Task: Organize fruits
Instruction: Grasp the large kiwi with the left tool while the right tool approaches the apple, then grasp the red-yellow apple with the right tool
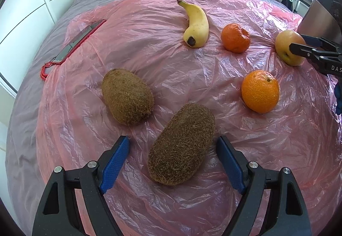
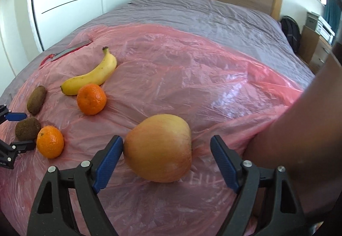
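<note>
Sorting barely under way: fruit spread loose, nothing gripped yet.

On the pink plastic sheet (image 1: pixel 149 60) over the bed: two kiwis side by side, near kiwi (image 1: pixel 181 144) and far kiwi (image 1: pixel 127 96); banana (image 1: pixel 197 25) further back; far mandarin (image 1: pixel 235 37) just beside the banana, near mandarin (image 1: pixel 260 91) well apart from it; apple (image 2: pixel 158 147) alone at the right. Left gripper (image 1: pixel 173 142) spread wide, straddling the near kiwi, blue pads clear of the skin on both sides, holding nothing. Right gripper (image 2: pixel 166 142) likewise wide open around the apple, left pad touching or almost touching, right pad clearly apart, no grip. Judging by the layout: kiwis roughly paired, mandarins not yet together, apple and banana without an obvious place; most of the grouping seemingly left to do.
</note>
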`<state>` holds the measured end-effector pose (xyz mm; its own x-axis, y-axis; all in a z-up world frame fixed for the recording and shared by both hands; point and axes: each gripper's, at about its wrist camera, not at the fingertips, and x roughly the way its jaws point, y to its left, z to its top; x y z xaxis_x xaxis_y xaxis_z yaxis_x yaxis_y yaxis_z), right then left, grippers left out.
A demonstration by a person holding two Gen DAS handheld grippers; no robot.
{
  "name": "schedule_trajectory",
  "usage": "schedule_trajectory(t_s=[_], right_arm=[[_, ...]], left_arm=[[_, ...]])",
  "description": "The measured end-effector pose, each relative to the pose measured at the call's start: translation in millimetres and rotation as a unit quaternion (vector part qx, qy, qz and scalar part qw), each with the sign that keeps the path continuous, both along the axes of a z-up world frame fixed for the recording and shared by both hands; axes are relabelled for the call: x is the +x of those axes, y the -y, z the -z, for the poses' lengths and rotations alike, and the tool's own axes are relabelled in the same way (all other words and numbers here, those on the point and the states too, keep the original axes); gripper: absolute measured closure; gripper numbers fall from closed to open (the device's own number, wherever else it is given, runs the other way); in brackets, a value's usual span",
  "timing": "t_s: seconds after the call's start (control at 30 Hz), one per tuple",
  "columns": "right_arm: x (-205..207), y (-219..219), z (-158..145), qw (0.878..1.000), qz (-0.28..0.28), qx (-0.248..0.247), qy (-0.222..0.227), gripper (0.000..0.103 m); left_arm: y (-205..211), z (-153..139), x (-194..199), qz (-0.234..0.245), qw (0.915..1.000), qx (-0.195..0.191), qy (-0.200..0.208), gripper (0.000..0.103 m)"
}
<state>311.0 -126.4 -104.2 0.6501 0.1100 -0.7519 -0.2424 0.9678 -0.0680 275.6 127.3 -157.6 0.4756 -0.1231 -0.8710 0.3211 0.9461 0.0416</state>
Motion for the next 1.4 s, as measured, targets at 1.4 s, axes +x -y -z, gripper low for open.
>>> schedule_trajectory(t_s=[1.4], right_arm=[[4,-30,26,0.988,-0.066,-0.139,-0.027,0.000]], left_arm=[[20,0,8,0.046,0.9982,0.025,-0.030,0.055]])
